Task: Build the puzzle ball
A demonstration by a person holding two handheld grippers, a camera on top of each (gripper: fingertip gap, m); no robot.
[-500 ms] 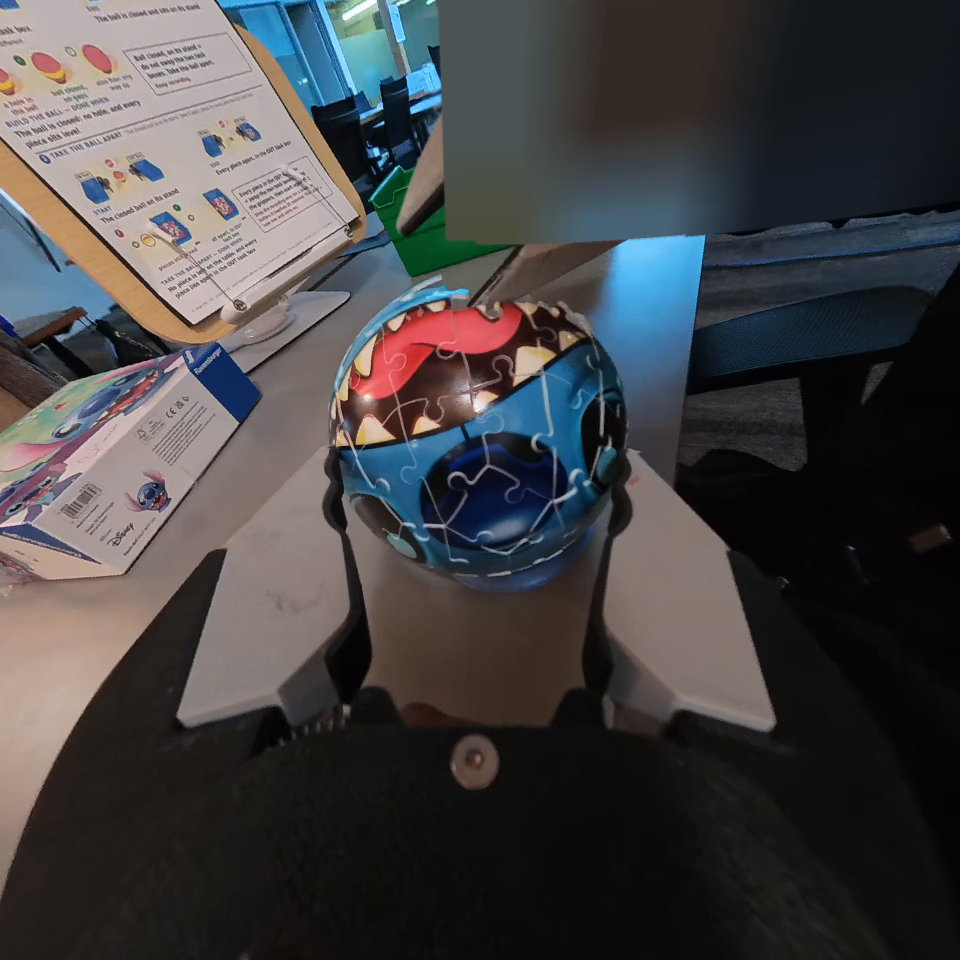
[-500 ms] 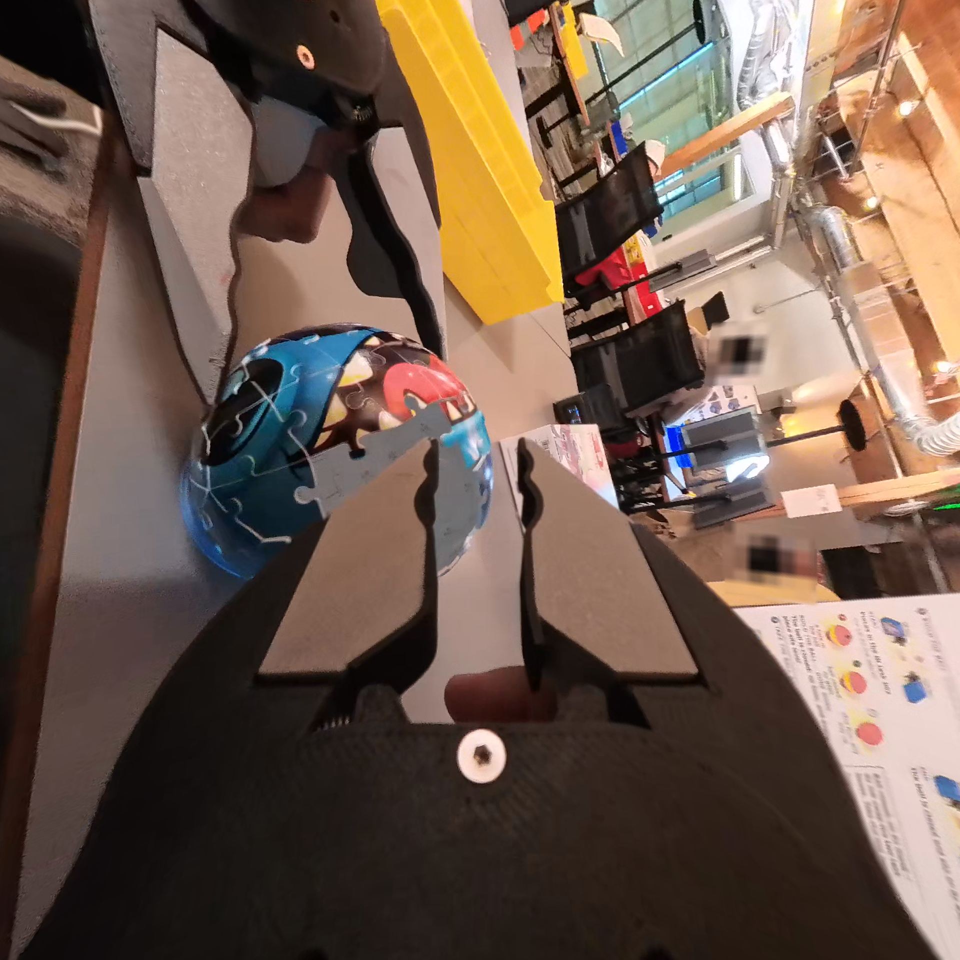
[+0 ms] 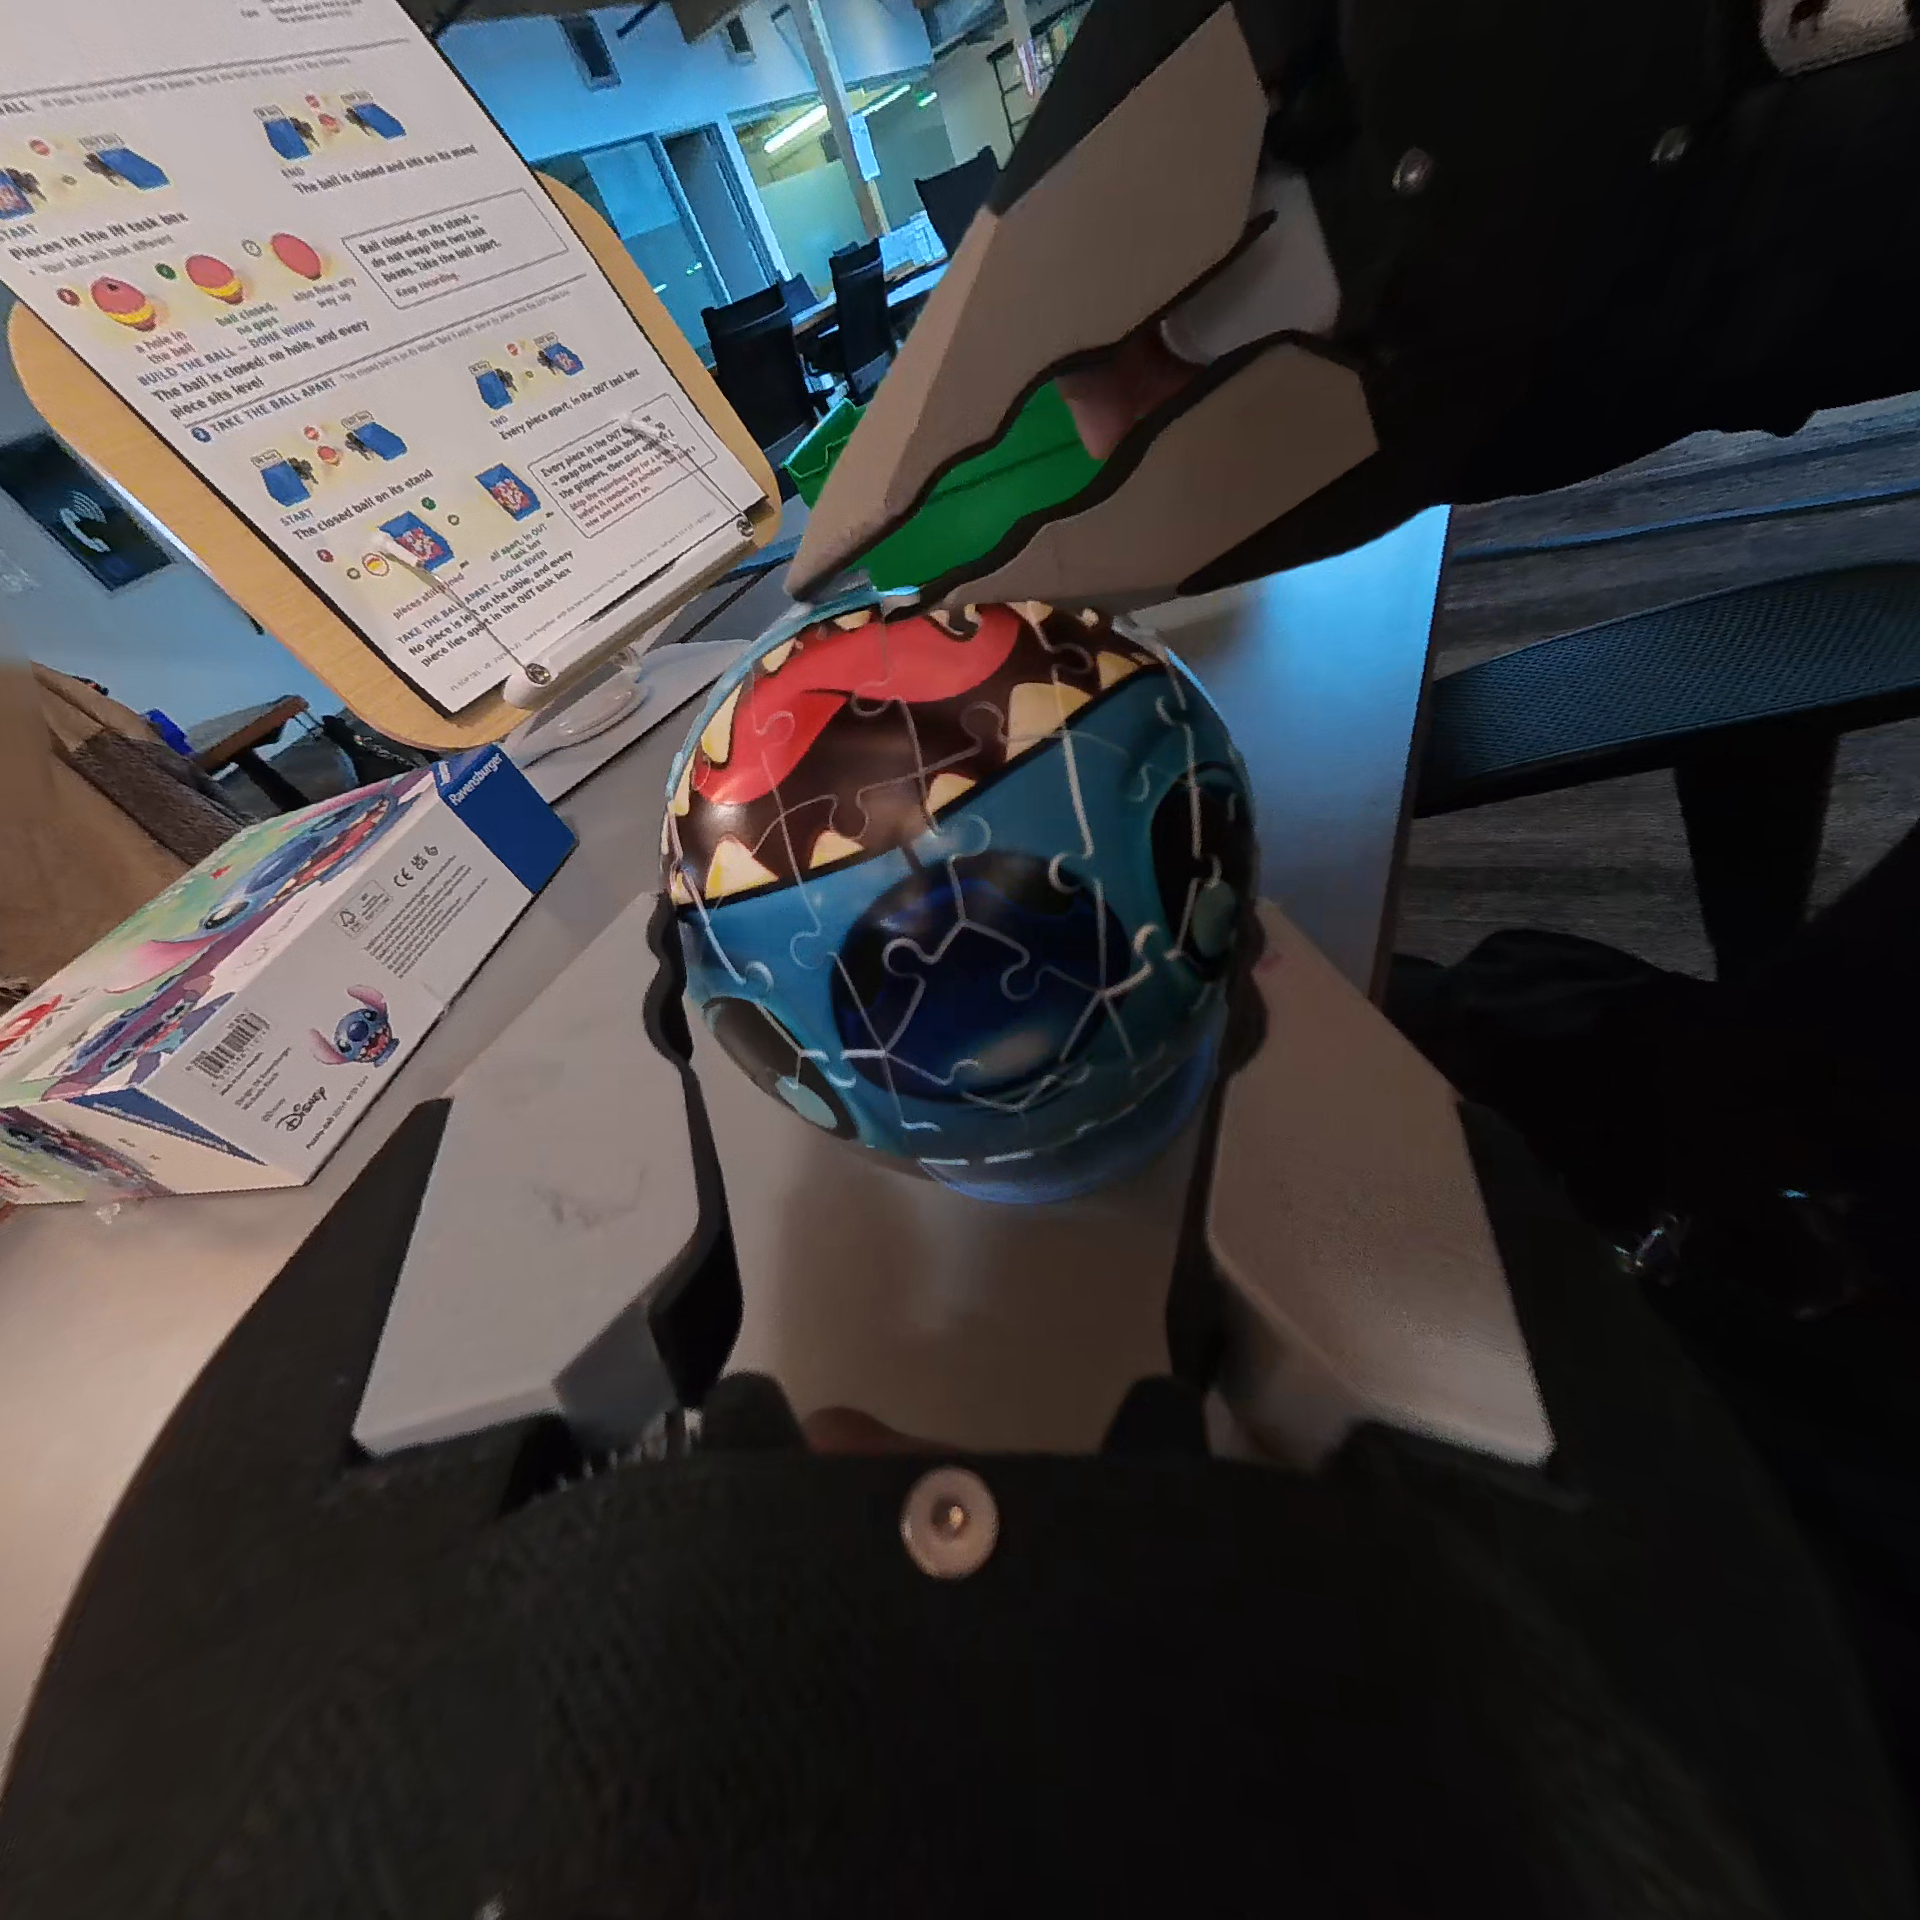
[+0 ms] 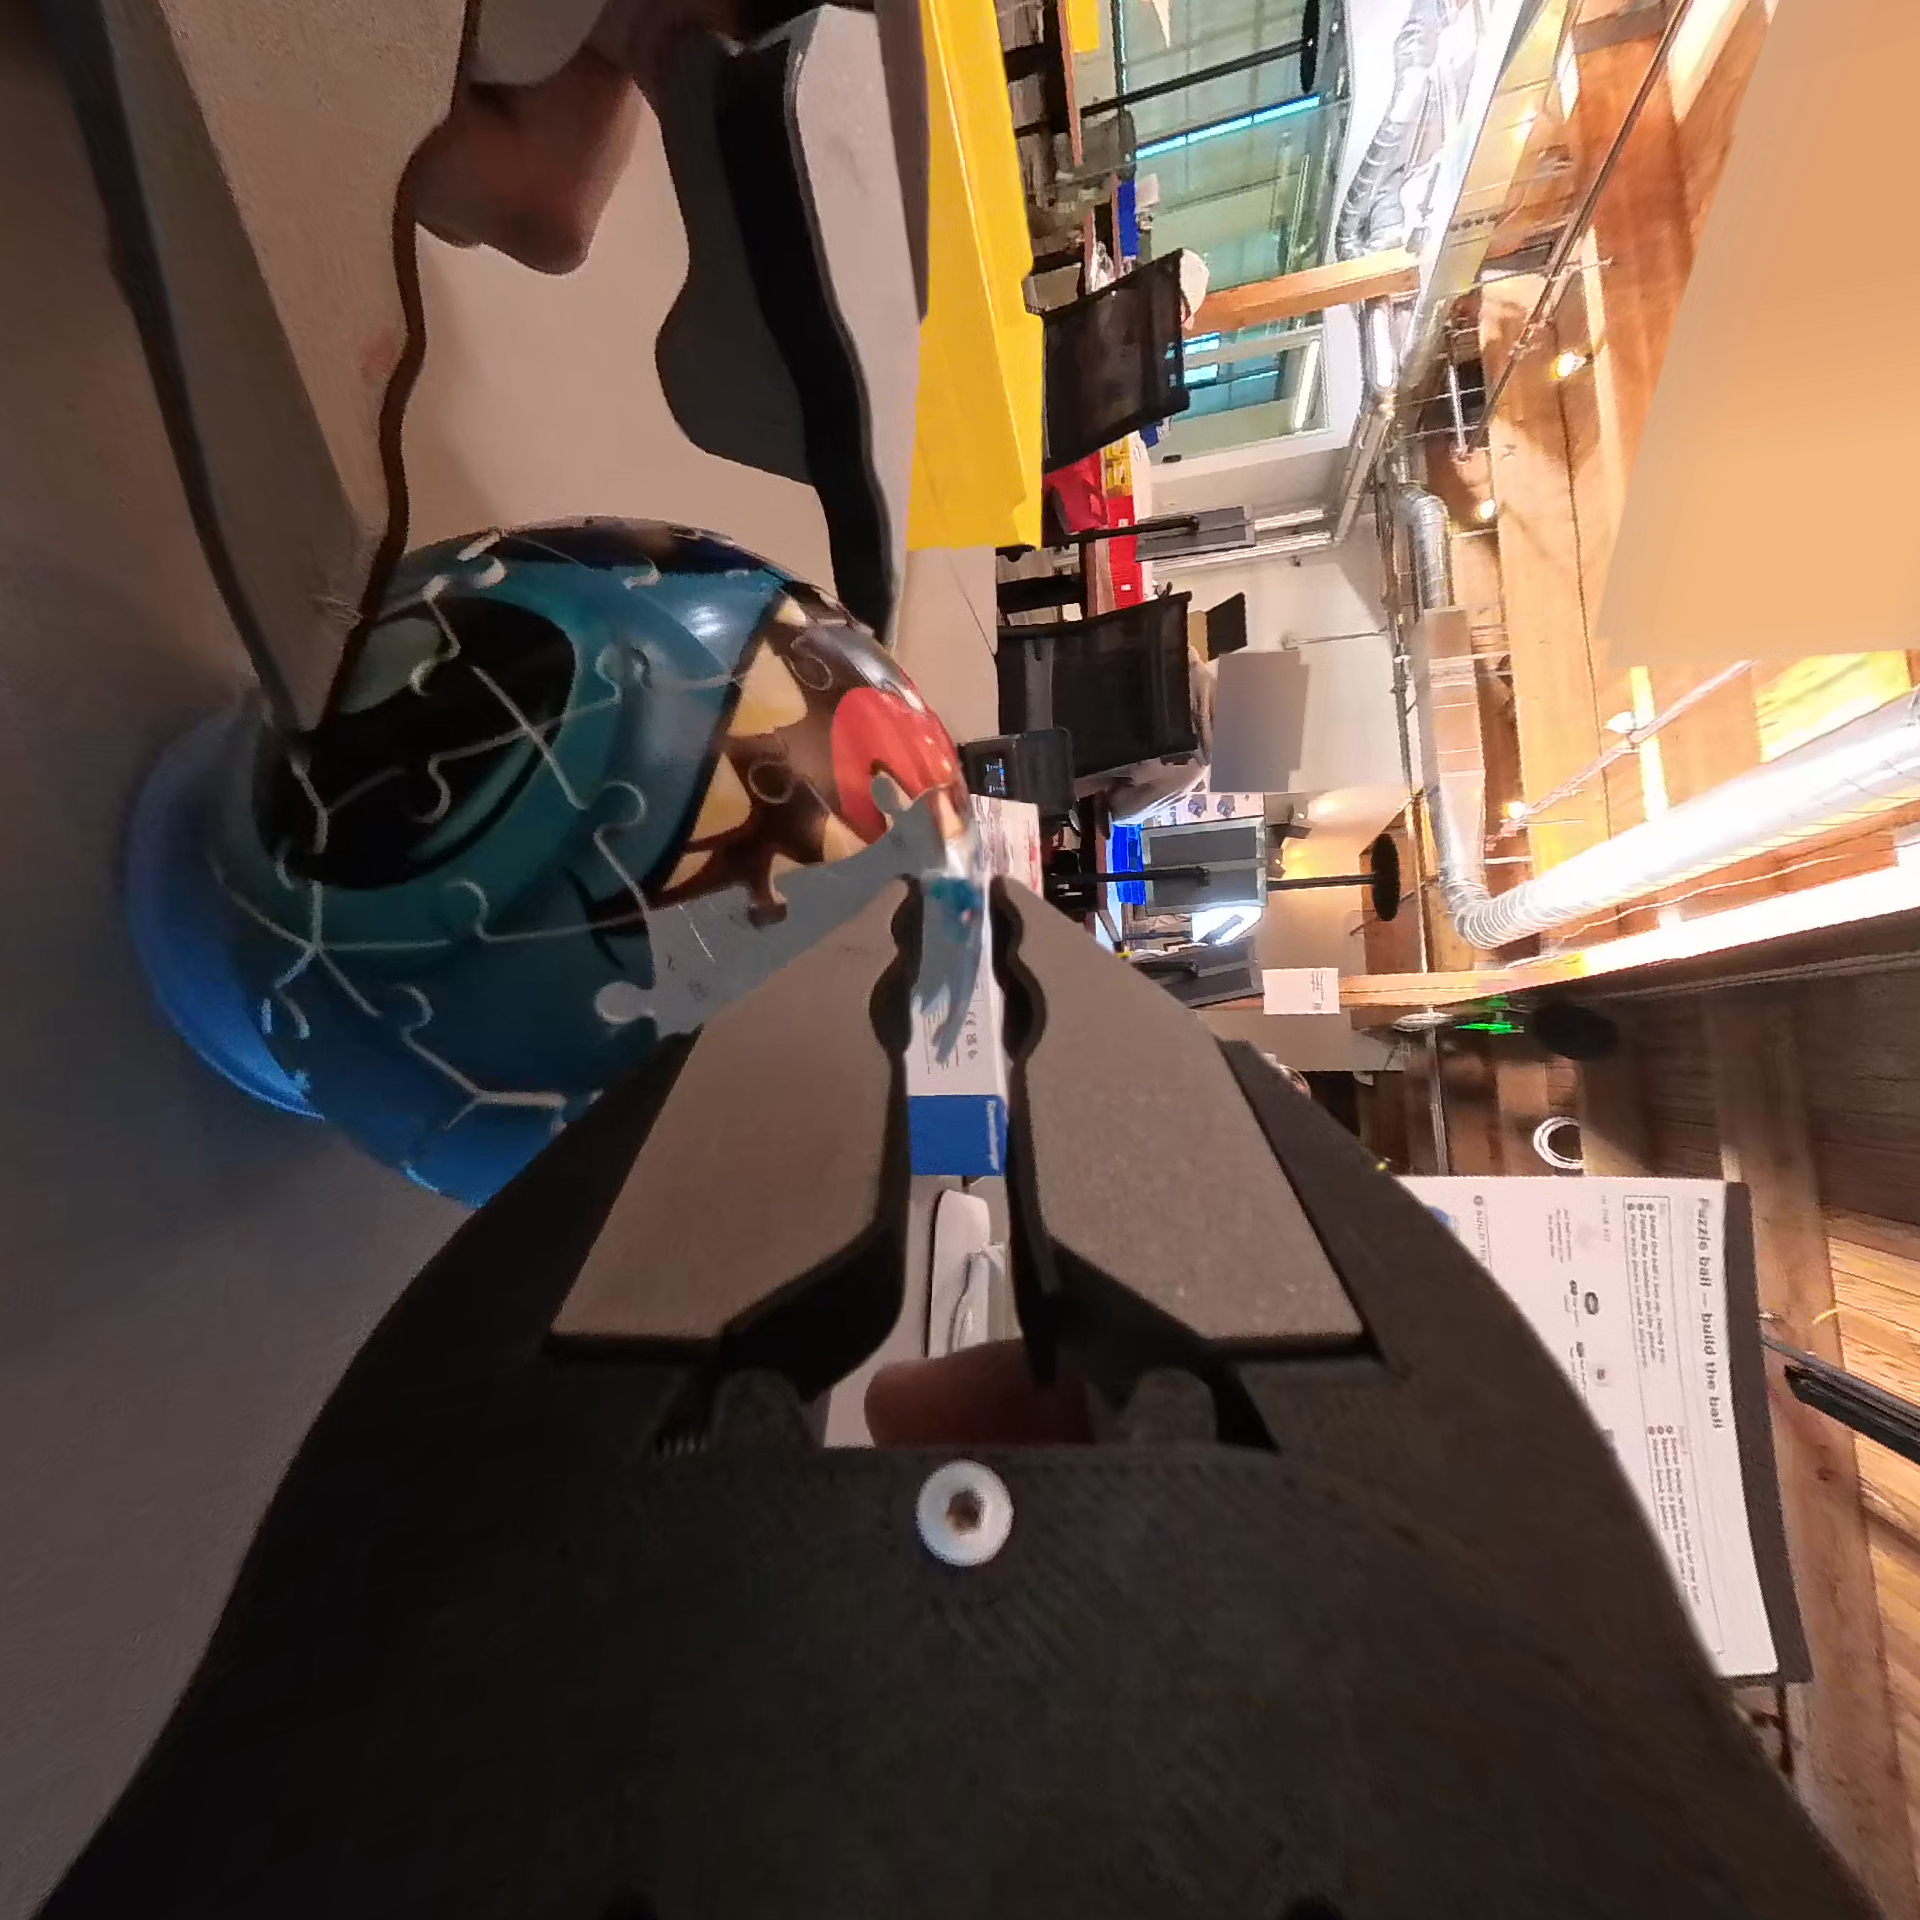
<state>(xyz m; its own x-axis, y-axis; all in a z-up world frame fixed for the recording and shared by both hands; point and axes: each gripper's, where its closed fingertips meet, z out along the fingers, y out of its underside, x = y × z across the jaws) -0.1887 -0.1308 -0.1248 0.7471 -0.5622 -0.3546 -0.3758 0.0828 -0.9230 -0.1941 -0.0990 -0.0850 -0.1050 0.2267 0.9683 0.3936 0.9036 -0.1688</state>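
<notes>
The puzzle ball, blue with a red tongue and teeth, sits on its blue stand on the grey table. My left gripper is shut on the ball, one finger on each side. My right gripper comes down onto the ball's top; it also shows in the left wrist view. Its jaws stand narrowly apart, shut on a bluish-grey puzzle piece. A grey strip of pieces, backs showing, sticks out from the ball beside the tips.
The puzzle box lies left of the ball. An instruction sheet on a wooden stand is behind it, with a green bin farther back. The table edge runs close to the ball's right. A yellow bin is beyond the ball. Across from one pair of fingers to the other is roughly 6 cm.
My right gripper has moved closer to the ball's top and its jaws have narrowed around the piece. My left gripper still holds the ball in the same place.
</notes>
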